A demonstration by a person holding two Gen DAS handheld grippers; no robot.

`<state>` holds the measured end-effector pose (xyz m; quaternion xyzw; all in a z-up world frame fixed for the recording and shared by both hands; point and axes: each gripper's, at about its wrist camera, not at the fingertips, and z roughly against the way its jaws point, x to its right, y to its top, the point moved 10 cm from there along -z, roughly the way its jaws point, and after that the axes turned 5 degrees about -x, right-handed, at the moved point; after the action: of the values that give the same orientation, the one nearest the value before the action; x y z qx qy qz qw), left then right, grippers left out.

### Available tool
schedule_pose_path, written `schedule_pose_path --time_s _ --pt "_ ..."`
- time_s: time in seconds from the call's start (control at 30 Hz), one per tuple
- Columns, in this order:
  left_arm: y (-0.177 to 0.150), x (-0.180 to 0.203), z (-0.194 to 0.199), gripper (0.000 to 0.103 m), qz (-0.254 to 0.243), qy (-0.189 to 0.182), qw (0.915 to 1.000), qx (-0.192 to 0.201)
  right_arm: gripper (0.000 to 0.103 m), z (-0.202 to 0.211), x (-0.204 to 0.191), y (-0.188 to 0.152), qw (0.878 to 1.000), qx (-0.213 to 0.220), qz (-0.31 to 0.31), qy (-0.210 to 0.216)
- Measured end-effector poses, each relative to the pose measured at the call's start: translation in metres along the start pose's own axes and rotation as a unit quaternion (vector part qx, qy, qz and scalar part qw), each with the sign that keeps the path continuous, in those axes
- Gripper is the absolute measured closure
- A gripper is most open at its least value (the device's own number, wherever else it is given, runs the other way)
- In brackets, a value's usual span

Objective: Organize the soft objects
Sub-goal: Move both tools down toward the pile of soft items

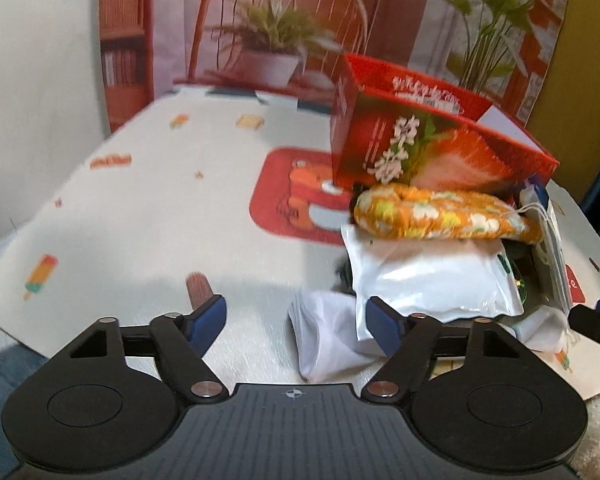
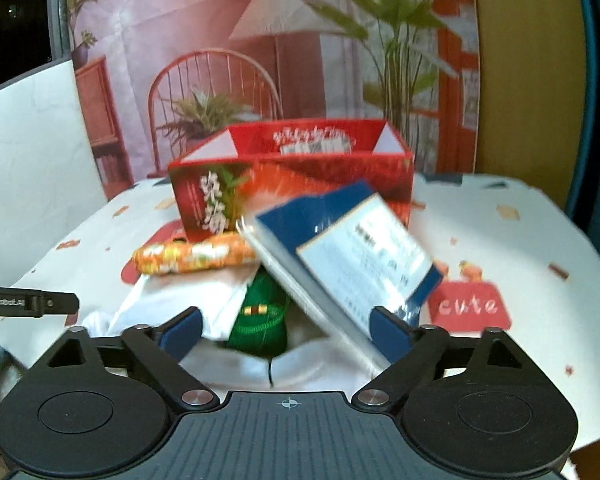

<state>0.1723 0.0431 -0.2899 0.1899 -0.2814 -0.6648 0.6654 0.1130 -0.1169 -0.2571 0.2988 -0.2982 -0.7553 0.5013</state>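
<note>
The left tool [image 1: 296, 320] and right tool [image 2: 286, 332] are being held released. The orange floral pouch [image 1: 440, 212], probably light and squishy, is best being pinched mid-body.

Warm indoor light falls on my bench [image 1: 148, 208], brightest at centre. Both fisheye views bend and darken at the edges. Motion blur smears the red box [image 2: 300, 184]; the white pouch [image 1: 432, 280] glares.
</note>
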Motion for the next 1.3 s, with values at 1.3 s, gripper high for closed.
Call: schedule_pose_path --time_s 1.3 --pt "-0.026 0.018 -0.046 0.041 0.015 -0.077 0.9946 -0.068 0.057 -0.067 0.045 -0.039 0.996 -0.048 -0.078 -0.018"
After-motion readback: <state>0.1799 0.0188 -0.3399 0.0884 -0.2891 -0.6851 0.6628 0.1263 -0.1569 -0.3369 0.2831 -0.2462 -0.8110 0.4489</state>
